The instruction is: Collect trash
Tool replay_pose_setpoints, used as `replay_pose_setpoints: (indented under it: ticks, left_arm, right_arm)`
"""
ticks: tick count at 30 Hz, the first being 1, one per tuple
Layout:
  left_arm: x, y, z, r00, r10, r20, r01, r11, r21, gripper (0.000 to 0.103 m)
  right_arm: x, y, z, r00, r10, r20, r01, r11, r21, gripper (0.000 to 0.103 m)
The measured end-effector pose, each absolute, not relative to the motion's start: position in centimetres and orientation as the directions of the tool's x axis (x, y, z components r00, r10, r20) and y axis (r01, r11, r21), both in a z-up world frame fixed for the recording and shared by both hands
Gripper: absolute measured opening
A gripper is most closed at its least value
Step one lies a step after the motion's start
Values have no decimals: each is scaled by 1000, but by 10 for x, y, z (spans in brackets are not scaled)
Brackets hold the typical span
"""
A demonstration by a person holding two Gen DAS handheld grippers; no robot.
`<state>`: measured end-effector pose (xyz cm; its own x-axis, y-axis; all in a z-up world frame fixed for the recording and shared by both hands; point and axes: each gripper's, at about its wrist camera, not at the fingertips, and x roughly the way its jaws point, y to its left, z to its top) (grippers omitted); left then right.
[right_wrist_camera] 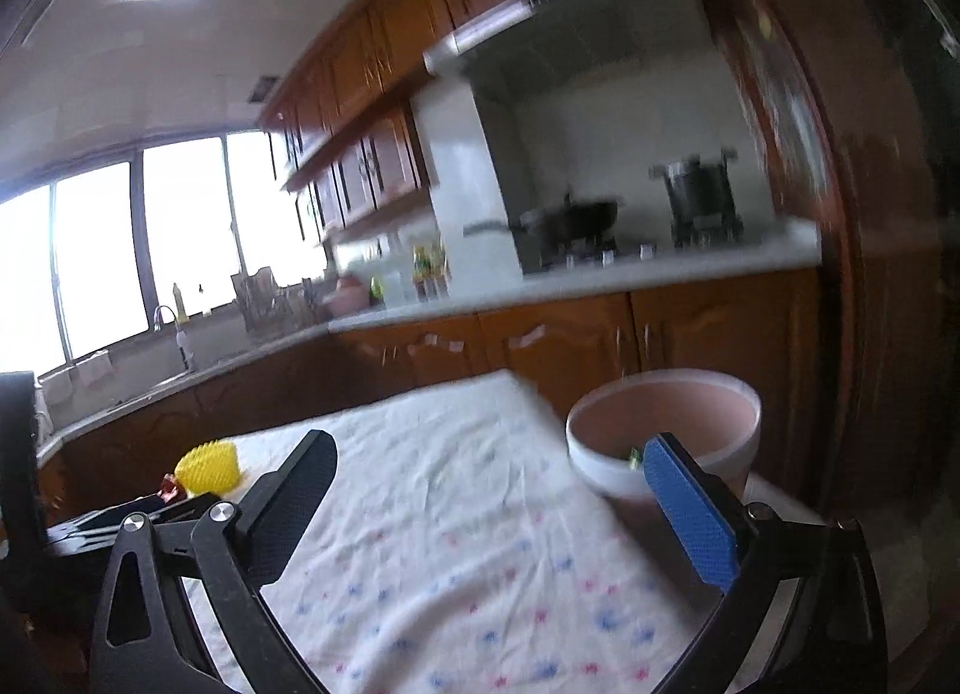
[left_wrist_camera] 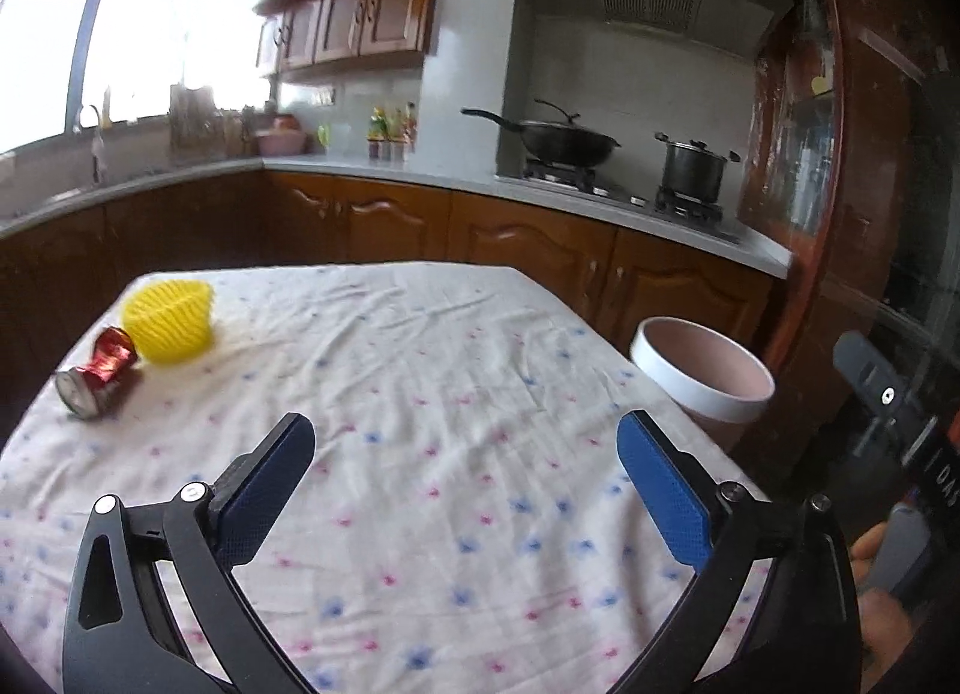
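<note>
A crushed red can (left_wrist_camera: pixel 99 373) lies on its side at the table's far left, touching a yellow foam fruit net (left_wrist_camera: pixel 170 321). Both show small in the right wrist view, the net (right_wrist_camera: pixel 207 466) and a sliver of the can (right_wrist_camera: pixel 170 487). A pink bin with a white rim (left_wrist_camera: pixel 702 379) stands off the table's right edge; in the right wrist view (right_wrist_camera: pixel 666 424) a small green scrap lies inside it. My left gripper (left_wrist_camera: pixel 465 445) is open and empty above the table's middle. My right gripper (right_wrist_camera: pixel 489 463) is open and empty over the table's right part, its right finger (right_wrist_camera: pixel 690 514) by the bin.
The table wears a white flowered cloth (left_wrist_camera: pixel 420 424). Behind it runs a kitchen counter (left_wrist_camera: pixel 420 178) with a wok (left_wrist_camera: pixel 564 142), a pot (left_wrist_camera: pixel 693 166) and bottles. A dark wooden door frame (left_wrist_camera: pixel 840 214) stands at right.
</note>
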<state>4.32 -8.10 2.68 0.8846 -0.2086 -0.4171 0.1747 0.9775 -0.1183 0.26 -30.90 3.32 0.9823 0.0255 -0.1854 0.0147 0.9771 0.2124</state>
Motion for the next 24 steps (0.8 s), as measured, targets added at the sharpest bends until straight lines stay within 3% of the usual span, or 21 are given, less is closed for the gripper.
replay_pose_setpoints:
  ticks: [3,12,24]
  left_arm:
    - [43,-78,20,884,-186,-429,152,982,-111,103]
    - [43,-73,2,880,-135,-455,111,991,-80,103]
    - [37,-68,-5,889,-108,-444,91,994,-60,103]
  right_arm:
    - [3,-305,31,986,11,-168,25,978,207,103]
    - [10,-293,2,962,50,-270,6,979,203,103]
    - [14,-281,-10,950,59,-308,-10,987,160,103]
